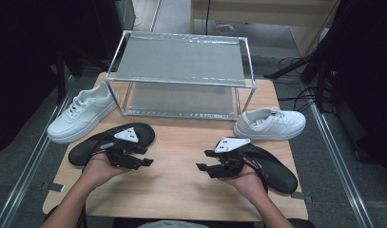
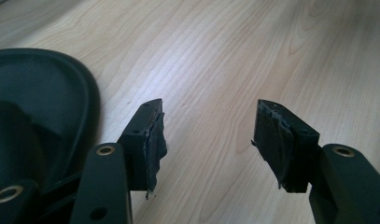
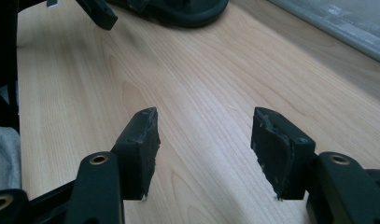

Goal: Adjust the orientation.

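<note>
Two black slippers lie on the worktop (image 1: 181,190) — left slipper (image 1: 86,148) by the left gripper (image 1: 141,160), right slipper (image 1: 276,172) by the right gripper (image 1: 205,167). Both grippers gape, holding nothing. Slippers look light and bendy — pinch the stiffer edge.

A rack (image 1: 181,76) stands at the table's (image 1: 181,190) back, sneakers (image 1: 82,114) and sandals (image 1: 110,142) flanking it.
</note>
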Tool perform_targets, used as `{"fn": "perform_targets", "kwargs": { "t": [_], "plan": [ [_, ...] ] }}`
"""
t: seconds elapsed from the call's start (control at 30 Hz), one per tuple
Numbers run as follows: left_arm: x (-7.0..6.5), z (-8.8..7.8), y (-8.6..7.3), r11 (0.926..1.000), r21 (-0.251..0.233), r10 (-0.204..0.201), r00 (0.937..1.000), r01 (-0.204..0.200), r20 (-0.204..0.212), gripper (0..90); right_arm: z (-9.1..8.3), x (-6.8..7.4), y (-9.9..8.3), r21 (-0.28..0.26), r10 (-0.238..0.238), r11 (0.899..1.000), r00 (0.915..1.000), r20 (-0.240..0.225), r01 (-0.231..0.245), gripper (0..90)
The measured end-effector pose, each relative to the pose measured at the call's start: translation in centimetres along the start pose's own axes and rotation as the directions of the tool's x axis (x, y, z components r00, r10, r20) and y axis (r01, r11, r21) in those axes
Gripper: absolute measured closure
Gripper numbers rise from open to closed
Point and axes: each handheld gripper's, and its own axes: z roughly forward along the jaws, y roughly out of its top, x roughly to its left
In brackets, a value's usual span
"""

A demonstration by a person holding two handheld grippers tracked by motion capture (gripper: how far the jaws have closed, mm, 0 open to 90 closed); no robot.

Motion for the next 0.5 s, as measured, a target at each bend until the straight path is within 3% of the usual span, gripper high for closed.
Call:
{"fn": "perform_targets", "kwargs": {
  "t": [0.27, 0.4, 0.5],
  "plan": [
    [0.9, -1.3, -0.8, 0.9989, -0.002, -0.047, 0.9985, 0.047, -0.029, 43.0, 0.2, -0.5, 0.2, 0.005, 0.023, 1.000, 0.9997, -0.001, -0.023, 42.6],
    [1.4, -1.9, -1.6, 0.9968, -0.005, -0.080, 0.9959, 0.079, -0.043, 43.0, 0.3, -0.6, 0.4, -0.007, -0.017, 1.000, 0.9998, 0.005, 0.017, 44.4],
    [1.5, -2.6, -2.1, 0.9958, -0.017, -0.091, 0.9941, 0.090, -0.058, 43.0, 0.5, -0.6, 0.6, -0.008, -0.022, 1.000, 0.9997, 0.005, 0.022, 46.2]
  ]
}}
